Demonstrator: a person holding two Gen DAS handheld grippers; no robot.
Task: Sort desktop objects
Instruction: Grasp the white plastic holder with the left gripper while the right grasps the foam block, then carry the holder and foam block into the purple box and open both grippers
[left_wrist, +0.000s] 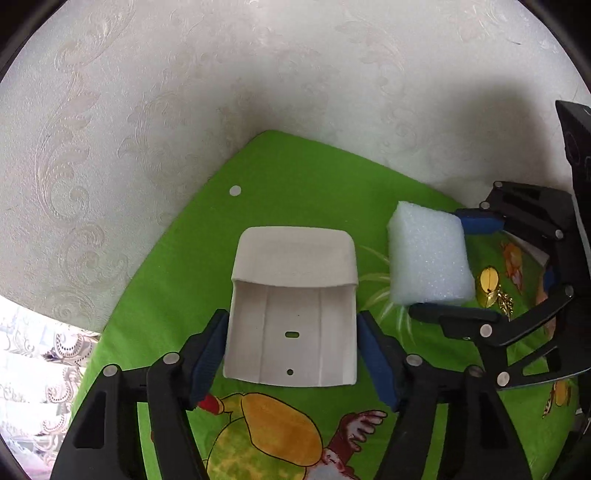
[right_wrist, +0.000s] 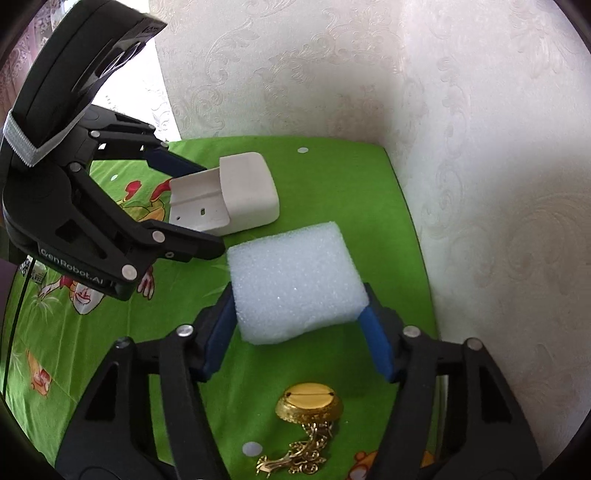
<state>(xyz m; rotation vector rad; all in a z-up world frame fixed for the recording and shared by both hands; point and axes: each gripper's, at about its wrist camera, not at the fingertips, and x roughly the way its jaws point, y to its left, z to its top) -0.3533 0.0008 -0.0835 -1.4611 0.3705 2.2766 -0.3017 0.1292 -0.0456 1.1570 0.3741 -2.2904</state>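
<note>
A white plastic holder (left_wrist: 295, 258) with a boxy cap and a slotted flat back lies on the green cartoon cloth (left_wrist: 295, 177). My left gripper (left_wrist: 291, 317) straddles its open end, both blue pads (left_wrist: 212, 347) against its side edges. The right wrist view shows the same grip on the holder (right_wrist: 247, 188) by the left gripper (right_wrist: 212, 210). Just right of it sits a white foam block (right_wrist: 295, 273). My right gripper (right_wrist: 297, 295) is shut on the block's near end, pads (right_wrist: 376, 339) touching both sides. From the left wrist view, the foam block (left_wrist: 428, 254) sits between the right gripper's (left_wrist: 436, 262) fingers.
A gold ornament with a chain (right_wrist: 310, 406) lies on the cloth (right_wrist: 332, 177) under the right gripper, also seen as the gold ornament (left_wrist: 487, 284) near the foam. Pale patterned wallpaper (right_wrist: 480, 184) bounds the cloth at the back and right. A curtain (left_wrist: 33, 369) hangs at left.
</note>
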